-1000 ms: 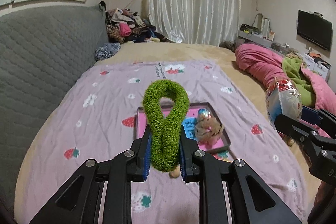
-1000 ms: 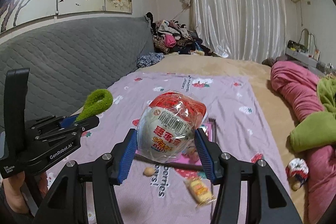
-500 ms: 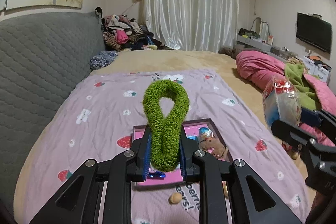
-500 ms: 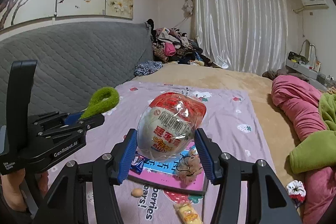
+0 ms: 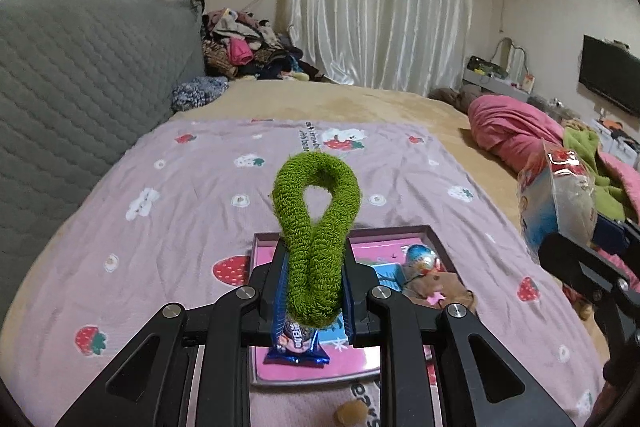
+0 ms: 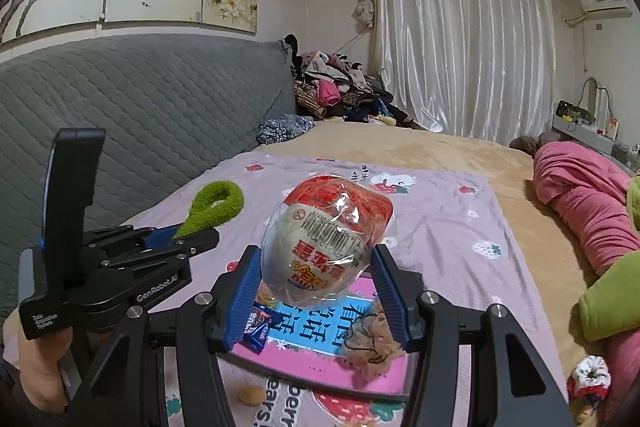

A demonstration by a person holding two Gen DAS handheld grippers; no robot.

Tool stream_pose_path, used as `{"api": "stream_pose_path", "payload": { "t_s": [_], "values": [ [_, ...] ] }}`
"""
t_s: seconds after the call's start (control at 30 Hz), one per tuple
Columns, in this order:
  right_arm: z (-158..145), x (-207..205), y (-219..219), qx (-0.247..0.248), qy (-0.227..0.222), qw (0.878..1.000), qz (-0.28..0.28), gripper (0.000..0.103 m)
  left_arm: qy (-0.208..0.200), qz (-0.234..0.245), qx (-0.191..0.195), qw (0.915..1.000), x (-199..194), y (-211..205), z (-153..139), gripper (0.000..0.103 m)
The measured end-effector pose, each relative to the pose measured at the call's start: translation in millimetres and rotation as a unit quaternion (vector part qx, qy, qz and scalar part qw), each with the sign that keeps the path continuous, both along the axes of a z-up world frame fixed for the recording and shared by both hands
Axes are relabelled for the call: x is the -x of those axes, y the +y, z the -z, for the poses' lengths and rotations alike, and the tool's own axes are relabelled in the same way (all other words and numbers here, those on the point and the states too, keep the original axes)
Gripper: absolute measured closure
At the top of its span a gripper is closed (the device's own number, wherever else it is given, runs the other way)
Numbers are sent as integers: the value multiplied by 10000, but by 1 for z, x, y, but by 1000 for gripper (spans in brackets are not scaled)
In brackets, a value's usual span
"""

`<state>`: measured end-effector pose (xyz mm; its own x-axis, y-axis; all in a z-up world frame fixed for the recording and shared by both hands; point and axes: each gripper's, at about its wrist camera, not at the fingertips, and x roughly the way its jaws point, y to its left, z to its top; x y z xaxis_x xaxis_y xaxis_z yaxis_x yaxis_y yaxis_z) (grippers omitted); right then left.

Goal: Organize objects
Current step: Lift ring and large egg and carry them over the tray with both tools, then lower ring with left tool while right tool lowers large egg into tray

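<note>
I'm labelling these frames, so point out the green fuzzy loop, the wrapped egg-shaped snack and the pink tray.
green fuzzy loop [image 5: 316,227], left wrist view, on its crossed stem above the pads.
wrapped egg-shaped snack [image 6: 324,247], right wrist view, on the barcode area.
pink tray [image 5: 400,231], left wrist view, on its far rim.

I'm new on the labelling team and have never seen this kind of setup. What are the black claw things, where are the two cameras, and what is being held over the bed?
No robot here: a person holds a hand-operated two-finger gripper in each hand, with a fisheye camera on each looking along its fingers. The left gripper is shown from its own camera, shut on a green fuzzy loop. The right gripper, from its own camera, is shut on a plastic-wrapped egg-shaped snack. Each view also catches the other gripper at its edge. Below them, on a purple strawberry-print sheet, lies a pink tray holding a blue snack packet, a shiny foil ball and a brownish fluffy item. A small tan nut-like thing lies on the sheet beside the tray.
</note>
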<state>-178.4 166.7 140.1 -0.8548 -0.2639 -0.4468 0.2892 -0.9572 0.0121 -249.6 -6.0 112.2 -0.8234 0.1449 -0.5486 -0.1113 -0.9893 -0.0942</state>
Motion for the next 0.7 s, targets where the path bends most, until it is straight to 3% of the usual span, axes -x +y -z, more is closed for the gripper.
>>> {"api": "stream_pose_path", "payload": {
  "t_s": [0.37, 0.7],
  "values": [
    [66, 37, -6, 143, -138, 9998, -7, 47, -124, -17, -192, 9997, 34, -8, 73, 81],
    [121, 62, -8, -163, -519, 9985, 32, 47, -485, 95, 82, 9987, 55, 3, 123, 80]
  ]
}}
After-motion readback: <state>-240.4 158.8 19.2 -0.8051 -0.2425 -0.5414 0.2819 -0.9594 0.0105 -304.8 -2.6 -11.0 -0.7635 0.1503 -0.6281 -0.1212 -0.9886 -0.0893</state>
